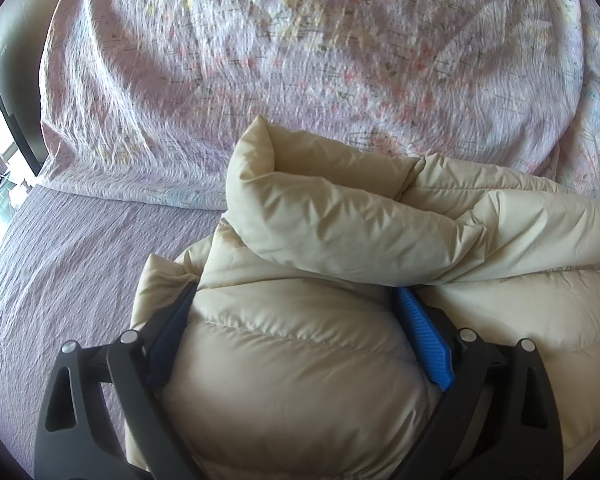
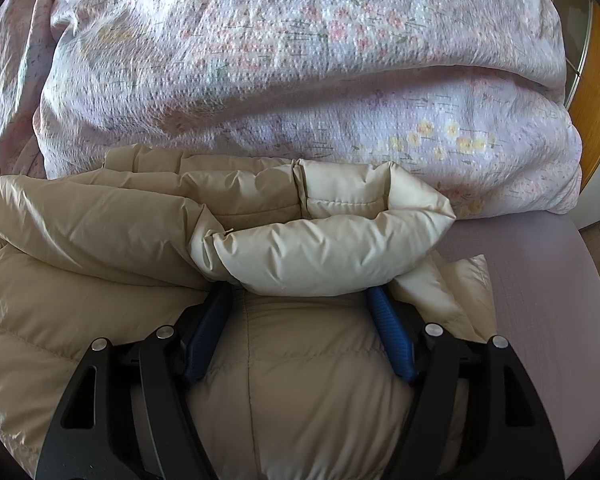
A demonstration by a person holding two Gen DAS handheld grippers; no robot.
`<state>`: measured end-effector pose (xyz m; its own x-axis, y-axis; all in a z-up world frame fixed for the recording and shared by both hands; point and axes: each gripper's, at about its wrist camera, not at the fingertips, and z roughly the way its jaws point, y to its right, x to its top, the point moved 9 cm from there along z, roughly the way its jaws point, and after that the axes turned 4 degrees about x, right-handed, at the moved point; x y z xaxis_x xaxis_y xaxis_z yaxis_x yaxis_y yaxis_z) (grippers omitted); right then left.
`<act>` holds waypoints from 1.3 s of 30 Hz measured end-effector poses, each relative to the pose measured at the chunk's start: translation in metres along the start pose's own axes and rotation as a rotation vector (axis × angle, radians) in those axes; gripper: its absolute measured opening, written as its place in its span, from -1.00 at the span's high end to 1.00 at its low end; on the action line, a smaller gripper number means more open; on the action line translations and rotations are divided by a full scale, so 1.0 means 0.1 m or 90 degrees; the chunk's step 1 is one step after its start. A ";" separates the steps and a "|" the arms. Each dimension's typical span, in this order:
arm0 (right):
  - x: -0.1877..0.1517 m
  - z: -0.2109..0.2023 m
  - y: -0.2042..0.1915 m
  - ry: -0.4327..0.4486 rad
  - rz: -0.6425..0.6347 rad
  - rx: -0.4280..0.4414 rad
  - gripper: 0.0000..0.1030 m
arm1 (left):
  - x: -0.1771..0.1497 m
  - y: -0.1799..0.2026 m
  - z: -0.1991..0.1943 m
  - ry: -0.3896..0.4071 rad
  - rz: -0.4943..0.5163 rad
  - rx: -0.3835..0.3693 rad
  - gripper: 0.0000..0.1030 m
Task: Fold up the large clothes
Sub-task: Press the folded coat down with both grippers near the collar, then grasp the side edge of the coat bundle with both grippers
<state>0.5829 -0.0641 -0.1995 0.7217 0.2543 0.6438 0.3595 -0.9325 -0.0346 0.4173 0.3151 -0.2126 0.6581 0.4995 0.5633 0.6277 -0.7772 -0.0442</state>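
The cream puffer jacket [image 1: 300,360] lies bunched on the purple bedsheet [image 1: 60,260], in front of a flowered quilt [image 1: 260,60]. Its lower part is cut off by both views, and a rolled fold hides the fingertips. The left gripper [image 1: 296,292] and right gripper [image 2: 300,292] each stand wide, blue pads pressed against a thick puff of jacket between them.

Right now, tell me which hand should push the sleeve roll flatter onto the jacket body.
Right. The right gripper has its tips tucked directly under the cream sleeve roll, jaws spread around the jacket. The left gripper grips a thick bulge, with the roll lying further off to one side.
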 end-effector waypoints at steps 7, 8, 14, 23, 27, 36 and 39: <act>-0.01 -0.01 0.00 0.000 0.000 0.000 -0.40 | 0.00 0.00 -0.02 0.000 0.000 0.001 -0.84; -0.01 -0.02 0.00 0.000 0.000 0.000 -0.40 | 0.00 0.00 0.00 0.000 0.000 0.001 -0.84; -0.01 -0.02 0.00 0.001 0.000 0.000 -0.41 | -0.01 0.02 -0.03 0.001 0.002 0.004 -0.84; 0.09 -0.08 0.03 -0.057 -0.005 -0.014 -0.41 | -0.05 -0.06 -0.36 -0.032 -0.003 -0.002 -0.83; 0.16 -0.45 0.21 -0.033 0.040 -0.012 -0.53 | -0.04 -0.29 -0.66 -0.026 -0.006 -0.015 -0.83; -0.32 -0.97 0.80 -0.085 0.191 0.054 -0.67 | -0.48 -0.82 -1.06 -0.068 -0.043 -0.069 -0.81; -0.57 -0.96 0.87 -0.120 0.228 0.071 -0.67 | -0.67 -0.88 -1.10 -0.086 -0.051 -0.086 -0.80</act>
<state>0.5158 -0.1848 -0.1658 0.9045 -0.0294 0.4256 0.1202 -0.9397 -0.3203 0.2726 0.3084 -0.1557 0.6636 0.6018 0.4443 0.6251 -0.7724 0.1125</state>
